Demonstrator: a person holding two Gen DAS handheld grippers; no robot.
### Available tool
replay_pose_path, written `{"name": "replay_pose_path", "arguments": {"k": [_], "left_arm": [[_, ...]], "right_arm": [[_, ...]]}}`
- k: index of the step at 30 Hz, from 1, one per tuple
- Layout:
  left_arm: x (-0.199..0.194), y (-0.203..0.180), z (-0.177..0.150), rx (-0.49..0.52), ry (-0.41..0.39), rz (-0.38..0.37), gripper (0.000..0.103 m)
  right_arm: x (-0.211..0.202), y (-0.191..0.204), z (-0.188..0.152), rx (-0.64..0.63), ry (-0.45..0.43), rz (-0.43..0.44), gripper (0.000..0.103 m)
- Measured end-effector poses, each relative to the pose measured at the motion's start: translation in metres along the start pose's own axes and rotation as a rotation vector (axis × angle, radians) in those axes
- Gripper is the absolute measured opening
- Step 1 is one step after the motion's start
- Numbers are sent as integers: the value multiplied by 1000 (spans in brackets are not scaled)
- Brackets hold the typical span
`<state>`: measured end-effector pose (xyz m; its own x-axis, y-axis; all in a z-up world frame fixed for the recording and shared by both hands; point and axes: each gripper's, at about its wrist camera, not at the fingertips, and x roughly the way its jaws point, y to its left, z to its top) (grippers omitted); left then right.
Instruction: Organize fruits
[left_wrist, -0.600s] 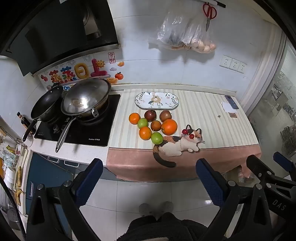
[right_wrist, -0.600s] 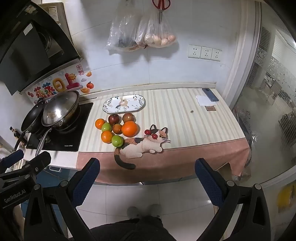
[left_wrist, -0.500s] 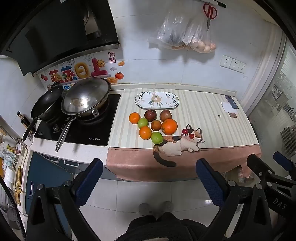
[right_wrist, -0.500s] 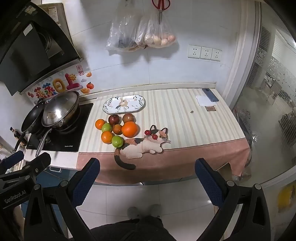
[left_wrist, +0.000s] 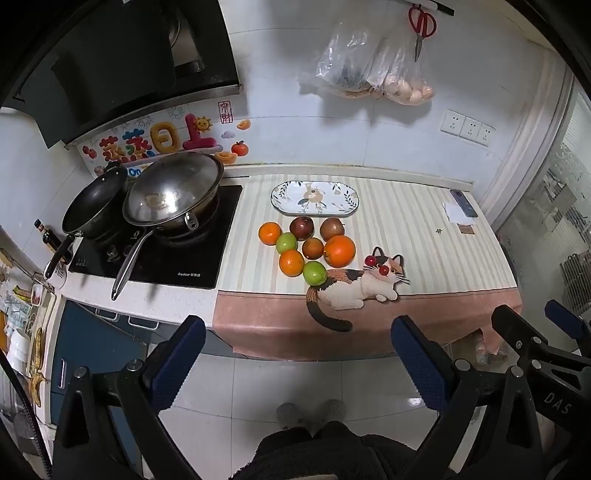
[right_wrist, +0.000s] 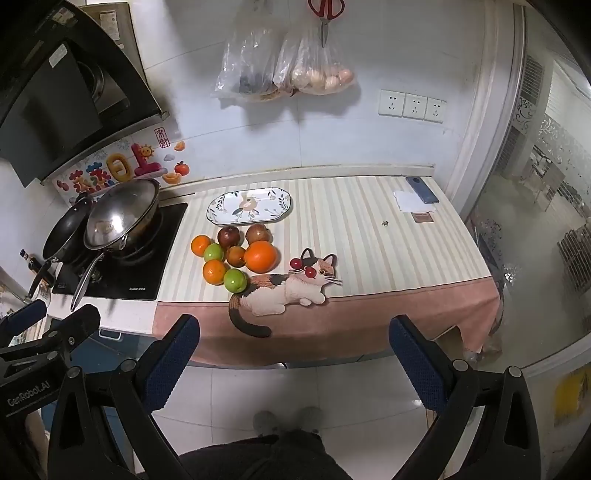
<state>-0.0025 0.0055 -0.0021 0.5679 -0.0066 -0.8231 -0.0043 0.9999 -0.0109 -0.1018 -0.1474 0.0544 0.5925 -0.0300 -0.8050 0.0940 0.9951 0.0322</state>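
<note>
A cluster of fruit lies on the striped counter mat: a large orange (left_wrist: 339, 250) (right_wrist: 260, 256), two smaller oranges (left_wrist: 291, 262), two green fruits (left_wrist: 314, 273) and several dark red ones (left_wrist: 301, 228). An empty oval flowered plate (left_wrist: 314, 198) (right_wrist: 249, 205) sits just behind them. My left gripper (left_wrist: 298, 363) is open and empty, held well back from the counter above the floor. My right gripper (right_wrist: 293, 363) is open and empty too, at the same distance.
A cat-shaped mat (left_wrist: 356, 286) with two cherries (left_wrist: 376, 264) lies right of the fruit at the counter's front edge. A stove (left_wrist: 159, 245) with a wok (left_wrist: 173, 192) and a black pan (left_wrist: 94, 201) stands left. A phone (left_wrist: 463, 202) and papers lie far right. Bags hang on the wall.
</note>
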Motion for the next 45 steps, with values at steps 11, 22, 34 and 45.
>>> {"name": "replay_pose_path", "arguments": {"k": [11, 22, 34, 45], "left_arm": [[1, -2, 2, 3, -8, 7, 103], [1, -2, 2, 3, -7, 8, 103], [2, -1, 3, 4, -7, 7, 103], [4, 5, 5, -6, -9, 2, 103]], "right_arm": [[3, -2, 1, -2, 0, 3, 103], [7, -2, 1, -3, -1, 7, 103], [7, -1, 8, -7, -8, 15, 103], [8, 2, 12, -9, -12, 17, 103]]}}
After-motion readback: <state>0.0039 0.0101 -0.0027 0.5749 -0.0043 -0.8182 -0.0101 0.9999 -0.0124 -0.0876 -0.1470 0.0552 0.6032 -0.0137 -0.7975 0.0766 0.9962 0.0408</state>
